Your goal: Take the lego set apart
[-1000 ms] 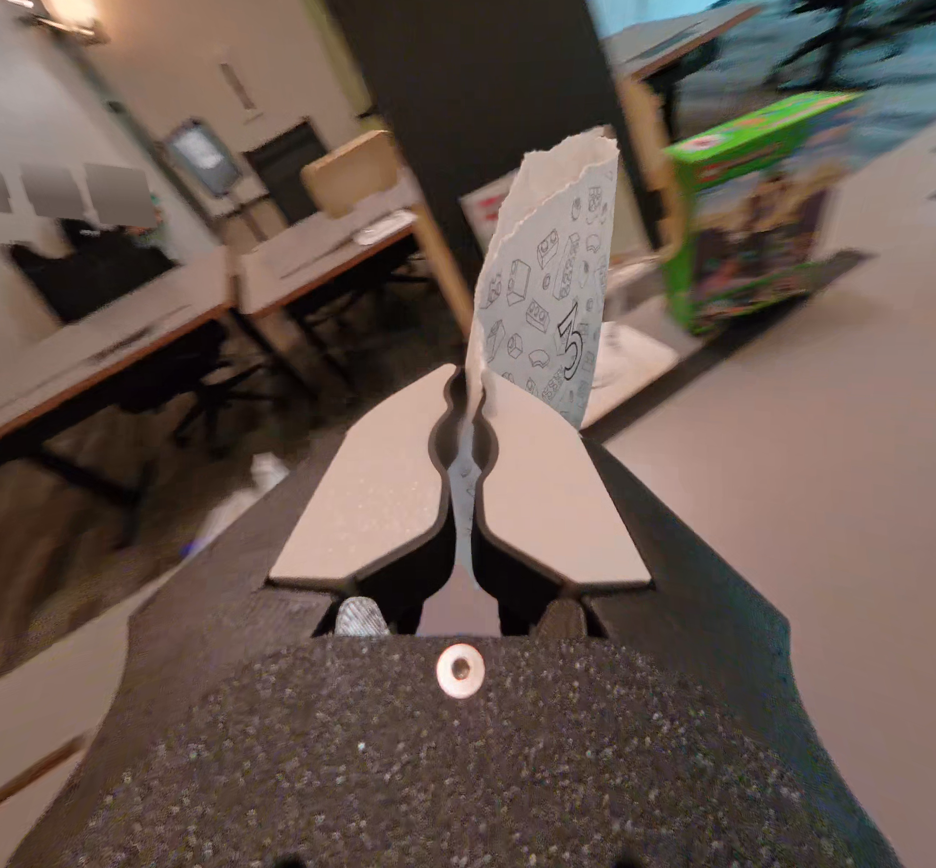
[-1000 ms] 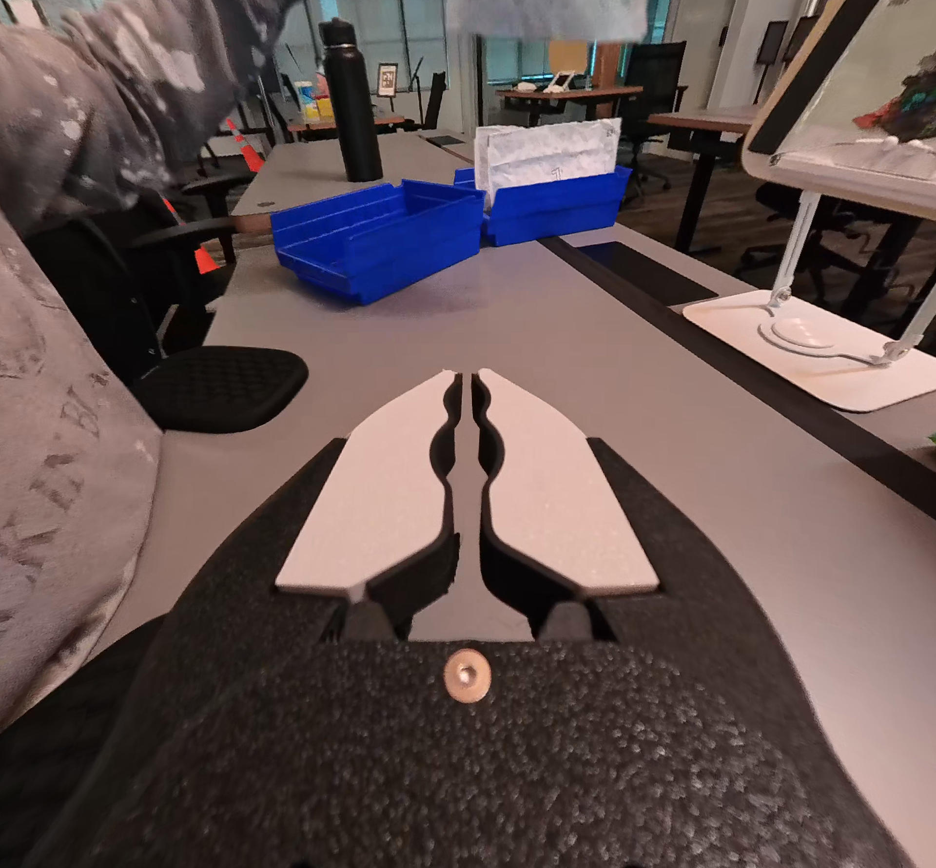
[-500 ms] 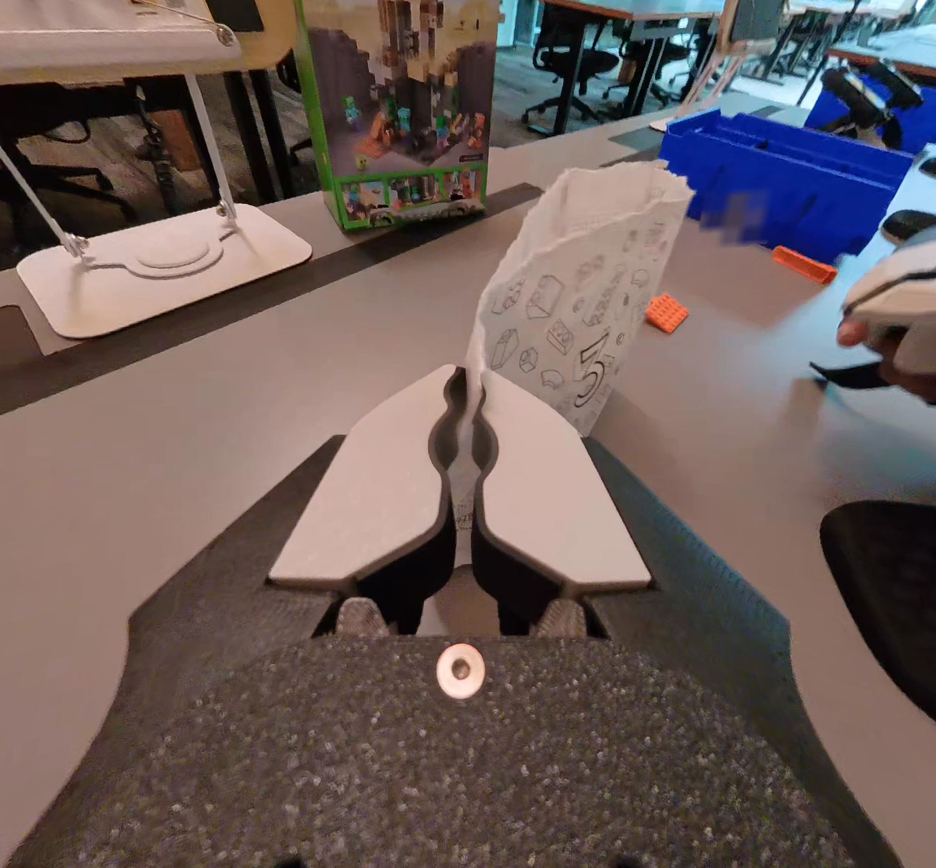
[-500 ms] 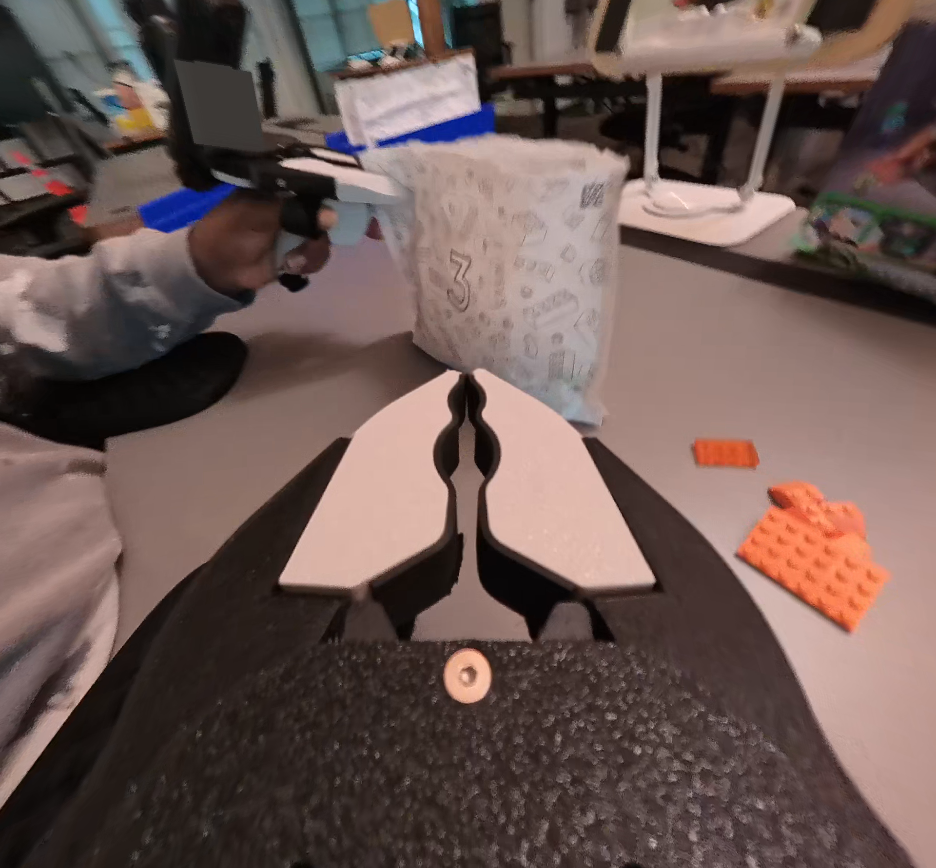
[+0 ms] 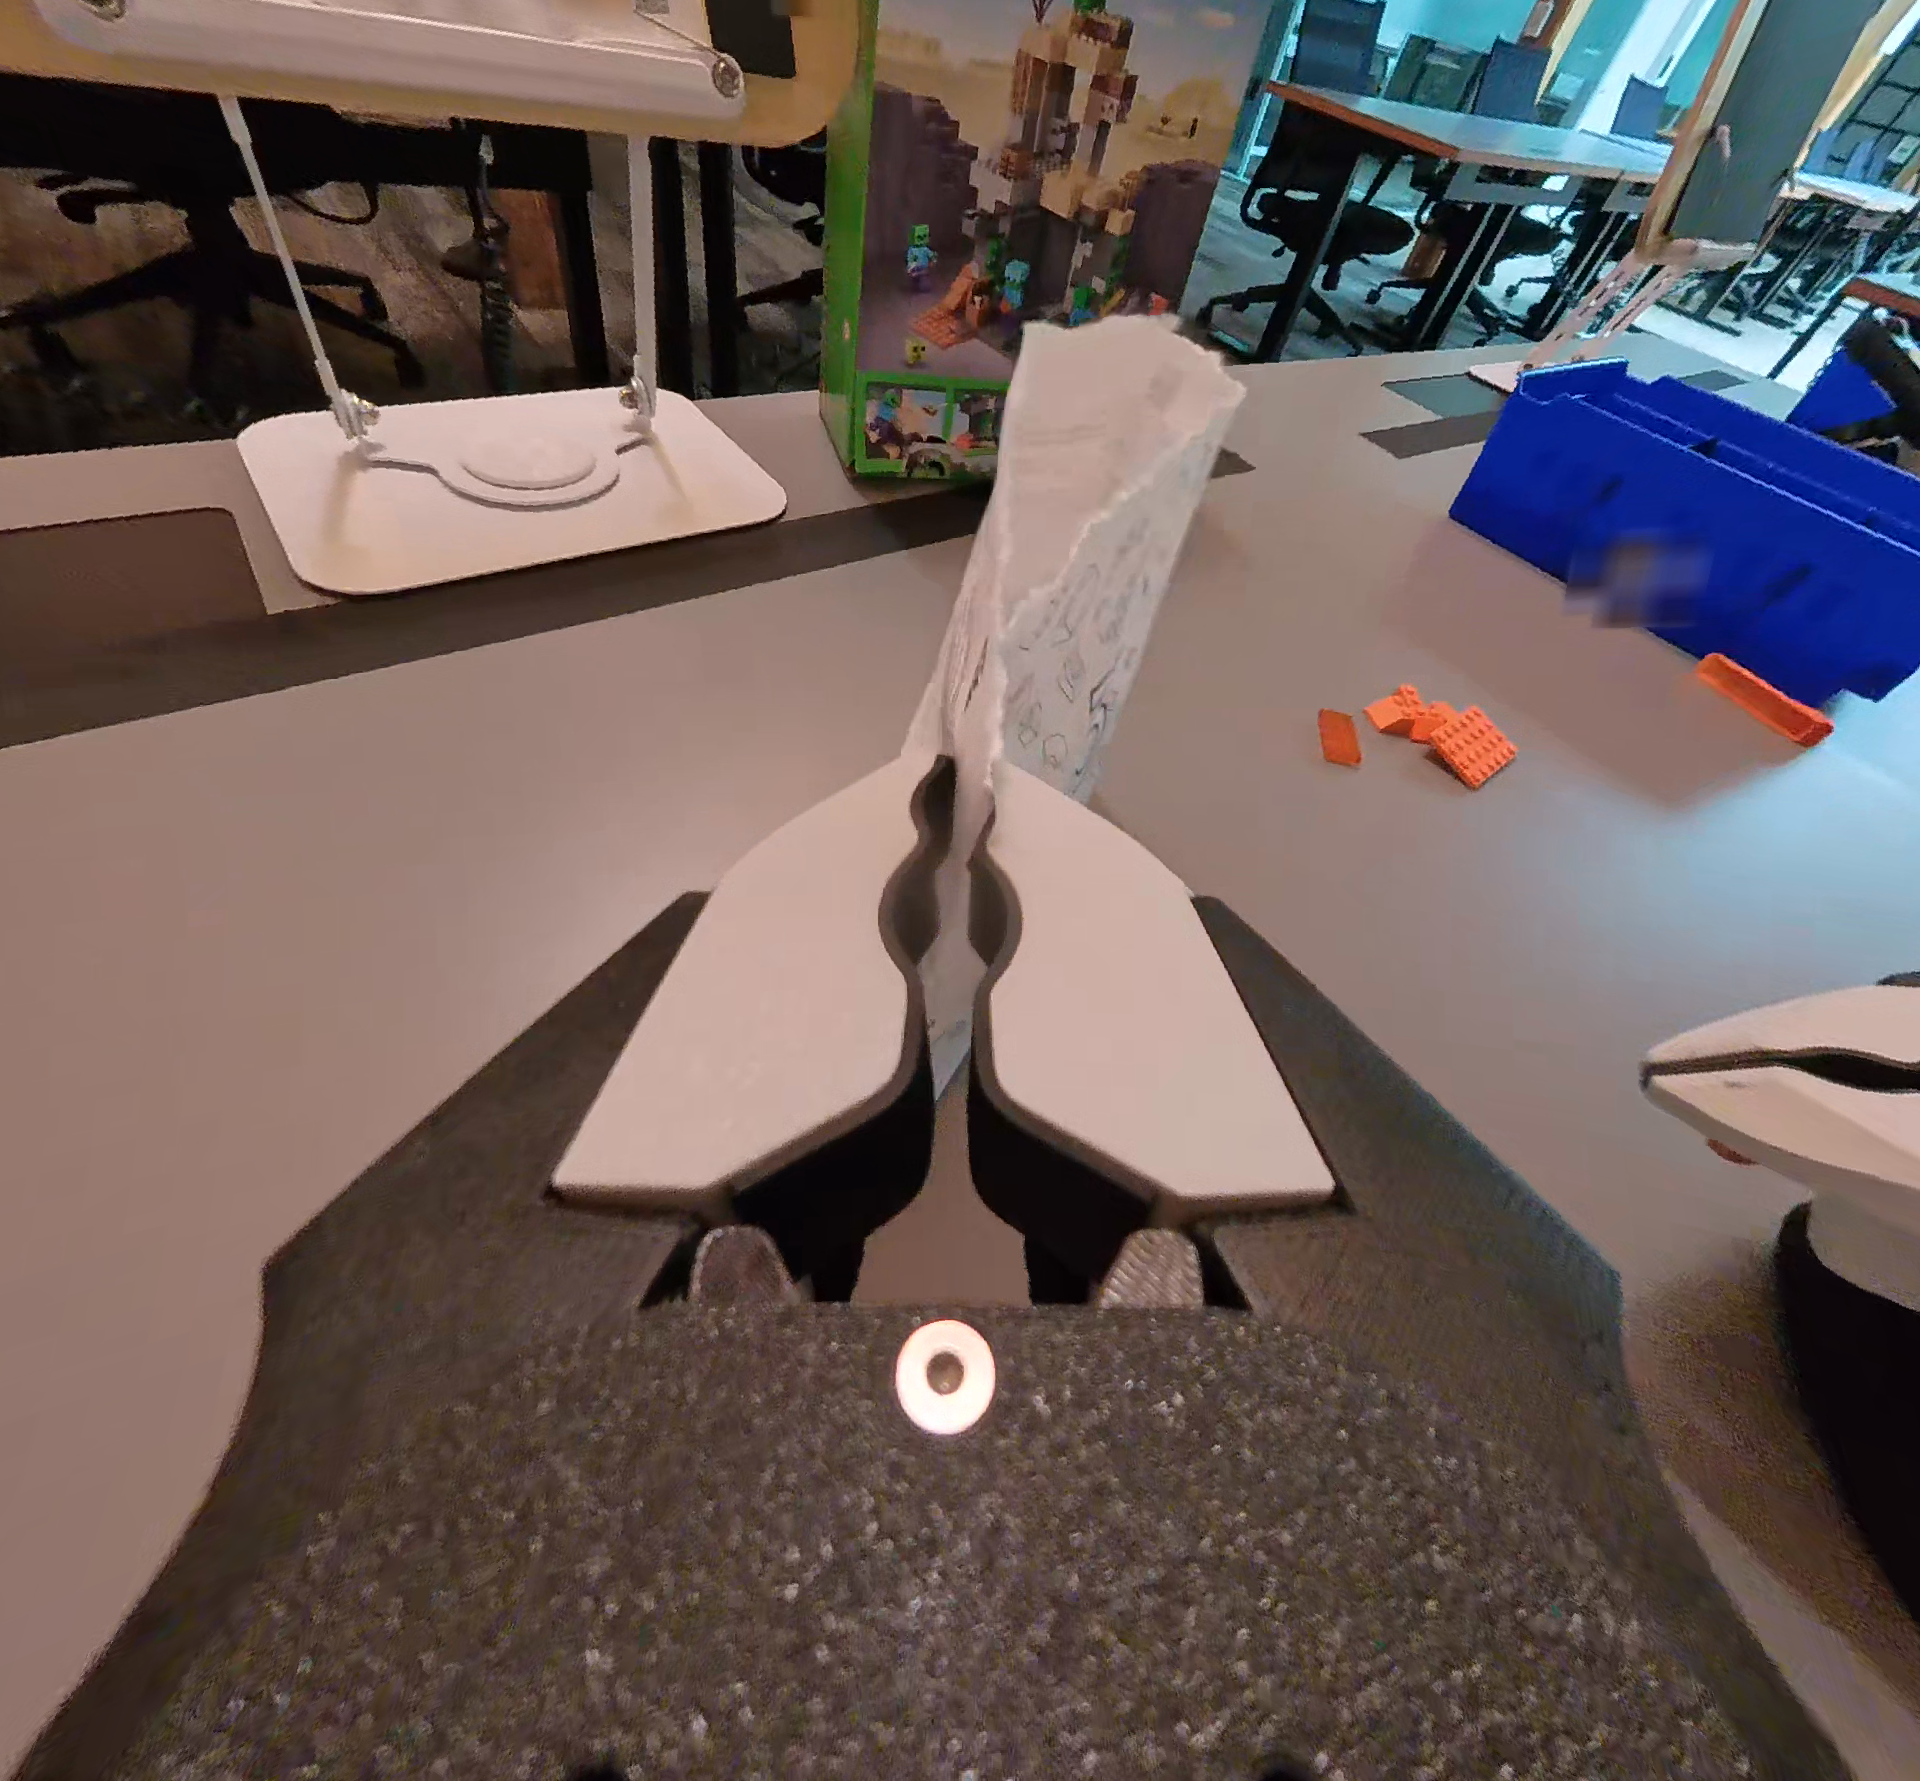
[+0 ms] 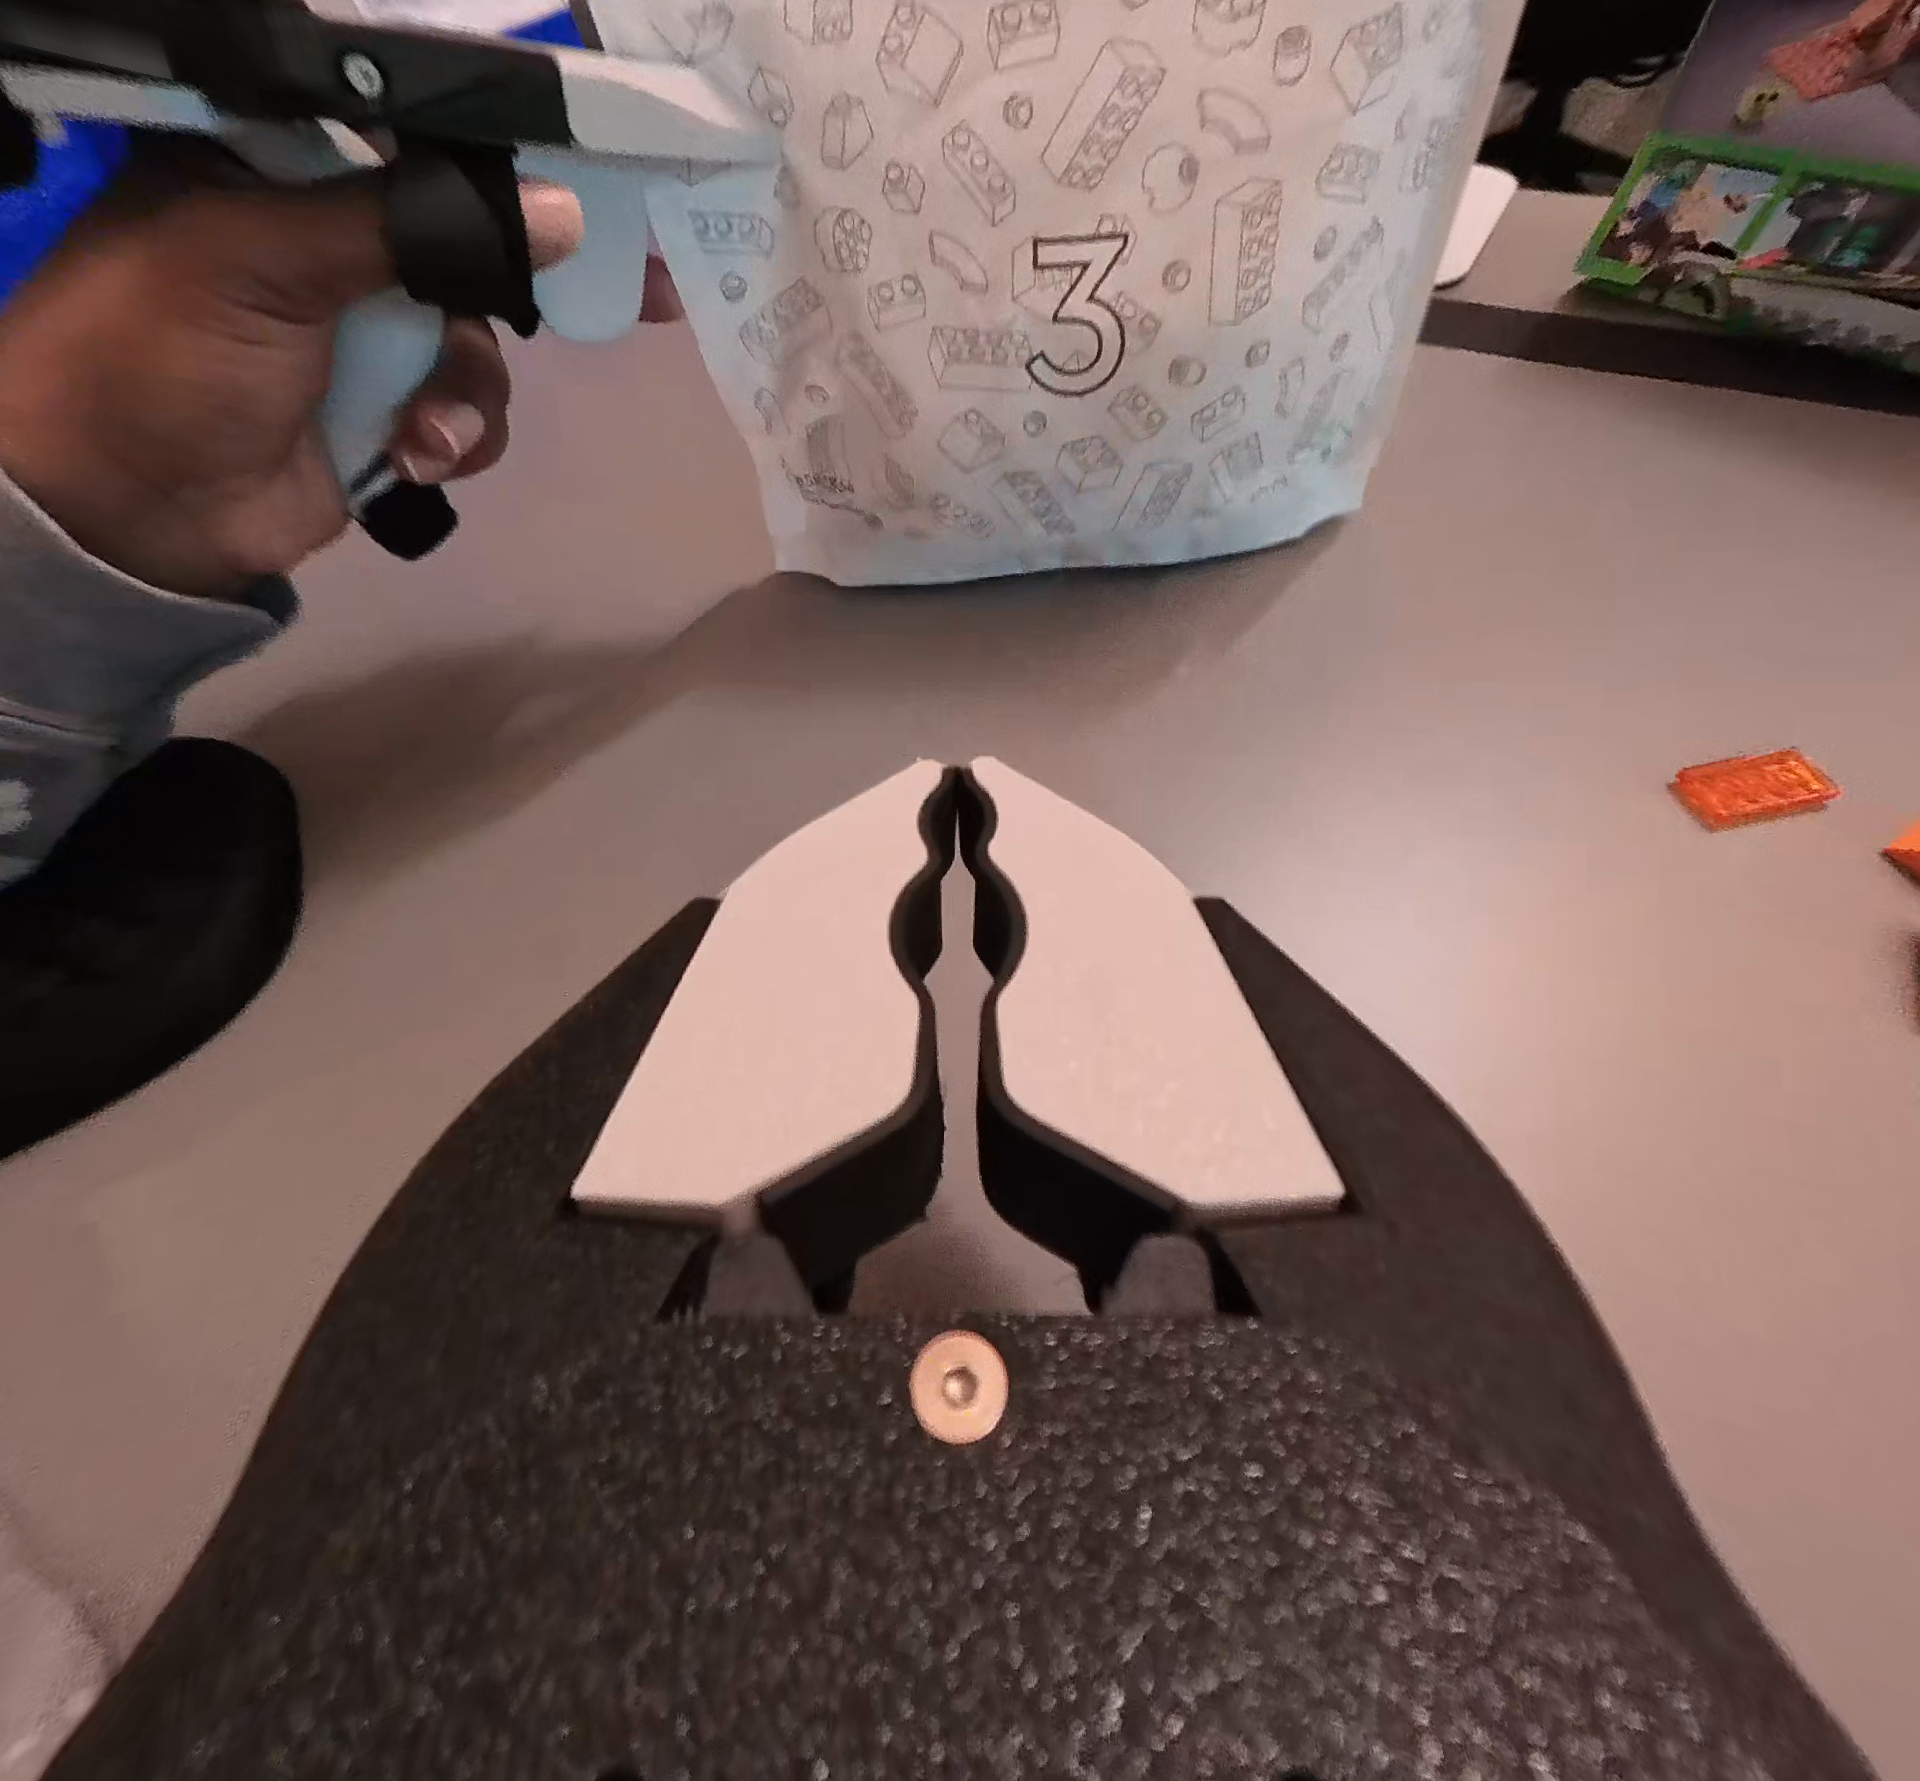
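Note:
A white paper lego bag [image 5: 1091, 568] printed with brick outlines has a torn-open top. My left gripper [image 5: 966, 786] is shut on its side edge. In the right wrist view the bag [image 6: 1060, 277] stands with its bottom on the grey table, and the left gripper [image 6: 665, 110] pinches its upper left edge, held by a hand. My right gripper [image 6: 961, 775] is shut and empty, low over the table just in front of the bag. It also shows at the right edge of the left wrist view [image 5: 1766, 1077]. Orange lego plates [image 5: 1444, 734] lie to the right of the bag.
A green lego box [image 5: 1039, 173] stands behind the bag. A white stand base [image 5: 509, 484] is at the back left and a blue bin [image 5: 1683, 526] at the back right, with a long orange piece [image 5: 1756, 697] before it. One orange plate [image 6: 1756, 786] lies right of my right gripper. Tip to tip, the grippers are about 20 centimetres apart. The left gripper is farther from the orange plate [image 6: 1756, 786], some 30 centimetres, than the right, some 20 centimetres. The left camera catches it too, in the left wrist view [image 5: 1342, 737].
My left gripper has swung round with the bag from facing the room down to the table. My right gripper has turned towards the bag and moved closer to it.

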A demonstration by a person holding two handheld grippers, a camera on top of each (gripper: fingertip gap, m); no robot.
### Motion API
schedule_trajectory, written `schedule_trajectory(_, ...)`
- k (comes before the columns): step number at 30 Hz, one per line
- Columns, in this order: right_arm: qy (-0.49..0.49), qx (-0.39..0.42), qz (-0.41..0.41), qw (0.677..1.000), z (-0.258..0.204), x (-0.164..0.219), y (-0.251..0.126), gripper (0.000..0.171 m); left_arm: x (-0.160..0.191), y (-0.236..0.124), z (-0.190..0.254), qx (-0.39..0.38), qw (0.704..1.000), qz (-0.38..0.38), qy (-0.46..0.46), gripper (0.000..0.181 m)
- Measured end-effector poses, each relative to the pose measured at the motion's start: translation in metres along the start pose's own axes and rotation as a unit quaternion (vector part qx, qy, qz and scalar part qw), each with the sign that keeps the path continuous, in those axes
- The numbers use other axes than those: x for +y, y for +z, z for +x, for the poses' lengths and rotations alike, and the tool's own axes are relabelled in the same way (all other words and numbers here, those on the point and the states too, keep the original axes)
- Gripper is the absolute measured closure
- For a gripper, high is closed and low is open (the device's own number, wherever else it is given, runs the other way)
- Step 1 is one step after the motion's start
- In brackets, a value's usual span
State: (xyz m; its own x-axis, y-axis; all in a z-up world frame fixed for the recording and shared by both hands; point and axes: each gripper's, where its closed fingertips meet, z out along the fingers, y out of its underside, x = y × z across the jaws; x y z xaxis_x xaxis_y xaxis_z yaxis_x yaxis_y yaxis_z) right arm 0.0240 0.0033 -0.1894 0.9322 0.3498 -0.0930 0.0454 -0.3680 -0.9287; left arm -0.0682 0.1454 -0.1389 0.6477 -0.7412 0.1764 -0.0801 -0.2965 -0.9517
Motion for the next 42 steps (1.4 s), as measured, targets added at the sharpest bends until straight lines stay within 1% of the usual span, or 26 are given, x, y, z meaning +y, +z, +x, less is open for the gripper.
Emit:
schedule_trajectory(7, -0.019, 0.002, -0.010, 1.000, -0.002, 0.004, 0.003, 0.171, -0.002, -0.004, 0.002, 0.001, 0.999, 0.016, 0.027, 0.181)
schedule_trajectory(11, -0.028, 0.004, -0.014, 1.000, 0.000, 0.002, 0.004, 0.171, -0.011, -0.009, 0.004, -0.003, 0.998, 0.036, 0.049, 0.177)
schedule_trajectory(16, -0.025, 0.007, -0.020, 0.999, 0.005, 0.002, 0.005, 0.171, -0.014, -0.012, 0.004, 0.001, 0.997, 0.039, 0.062, 0.175)
schedule_trajectory(21, -0.022, 0.001, -0.021, 1.000, 0.003, 0.002, 0.004, 0.171, -0.016, -0.017, 0.010, 0.013, 0.996, 0.043, 0.072, 0.167)
schedule_trajectory(24, -0.031, -0.001, -0.007, 0.999, 0.009, -0.010, -0.008, 0.171, -0.022, -0.025, 0.017, 0.023, 0.995, 0.050, 0.081, 0.161)
schedule_trajectory(27, -0.049, 0.000, 0.011, 0.999, 0.035, -0.028, -0.029, 0.169, -0.025, -0.030, 0.019, 0.021, 0.994, 0.050, 0.096, 0.157)
schedule_trajectory(28, -0.056, 0.001, 0.003, 0.998, 0.049, -0.029, -0.036, 0.164, -0.025, -0.032, 0.020, 0.020, 0.994, 0.048, 0.101, 0.156)
schedule_trajectory(32, -0.107, 0.009, -0.011, 0.994, 0.112, -0.029, -0.058, 0.152, -0.033, -0.040, 0.020, 0.019, 0.991, 0.052, 0.124, 0.150)
schedule_trajectory(34, -0.147, -0.021, -0.009, 0.989, 0.130, -0.025, -0.060, 0.152, -0.037, -0.043, 0.022, 0.030, 0.988, 0.042, 0.147, 0.151)
schedule_trajectory(36, -0.167, -0.062, -0.008, 0.984, 0.134, -0.027, -0.055, 0.153, -0.042, -0.043, 0.020, 0.033, 0.984, 0.028, 0.173, 0.161)
schedule_trajectory(38, -0.201, -0.094, 0.005, 0.975, 0.124, -0.046, -0.042, 0.159, -0.050, -0.039, 0.012, 0.025, 0.980, 0.015, 0.195, 0.168)
schedule_trajectory(40, -0.256, -0.114, 0.016, 0.960, 0.106, -0.074, -0.021, 0.159, -0.057, -0.029, 0.002, 0.026, 0.977, -0.011, 0.211, 0.170)
schedule_trajectory(42, -0.311, -0.167, 0.012, 0.936, 0.075, -0.099, 0.004, 0.155, -0.058, -0.014, -0.001, 0.062, 0.975, -0.072, 0.200, 0.165)
